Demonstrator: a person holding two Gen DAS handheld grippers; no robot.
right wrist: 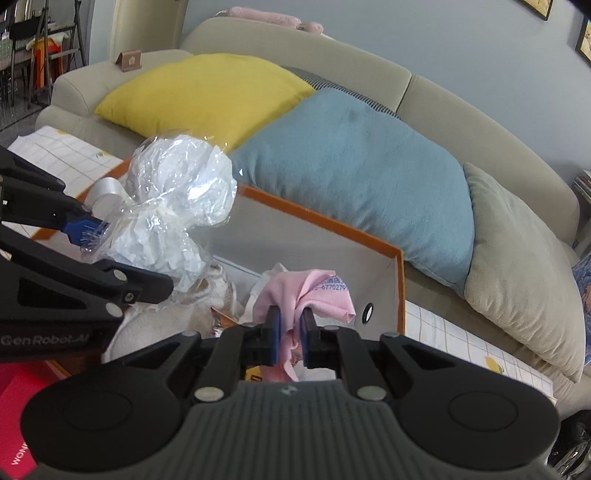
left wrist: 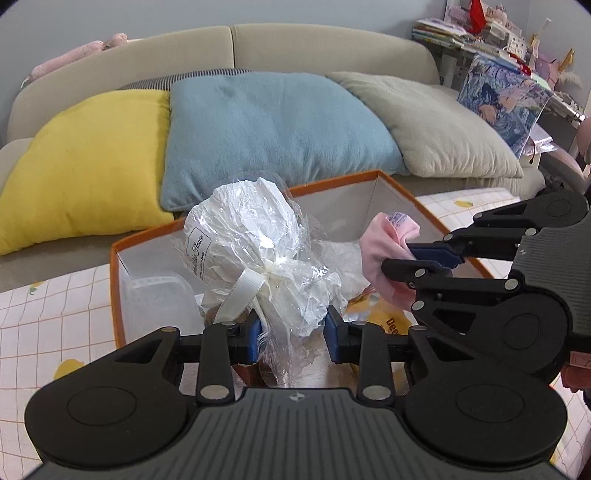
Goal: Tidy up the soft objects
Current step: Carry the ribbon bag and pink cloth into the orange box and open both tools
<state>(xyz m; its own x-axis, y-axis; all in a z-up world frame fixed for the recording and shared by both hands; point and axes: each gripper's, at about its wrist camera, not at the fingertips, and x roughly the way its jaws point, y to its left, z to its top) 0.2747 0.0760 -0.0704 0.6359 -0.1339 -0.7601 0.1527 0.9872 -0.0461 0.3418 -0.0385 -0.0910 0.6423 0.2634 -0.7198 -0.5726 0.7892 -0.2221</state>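
Note:
My left gripper (left wrist: 293, 334) is shut on the clear cellophane end of a white wrapped bundle (left wrist: 247, 236) tied with a white ribbon, held above an orange-rimmed white storage box (left wrist: 332, 184). The bundle also shows in the right wrist view (right wrist: 177, 206). My right gripper (right wrist: 291, 332) is shut on a pink cloth (right wrist: 314, 291) with a printed label, held over the box (right wrist: 325, 229). In the left wrist view the right gripper (left wrist: 417, 256) and the pink cloth (left wrist: 391, 240) are at the right.
Inside the box lie a clear plastic container (left wrist: 155, 302), white paper and a yellow packet (left wrist: 388, 321). Behind it a beige sofa (left wrist: 314, 44) holds yellow (left wrist: 85, 158), blue (left wrist: 266, 129) and grey-green (left wrist: 443, 125) cushions. A cluttered shelf (left wrist: 487, 33) stands at the far right.

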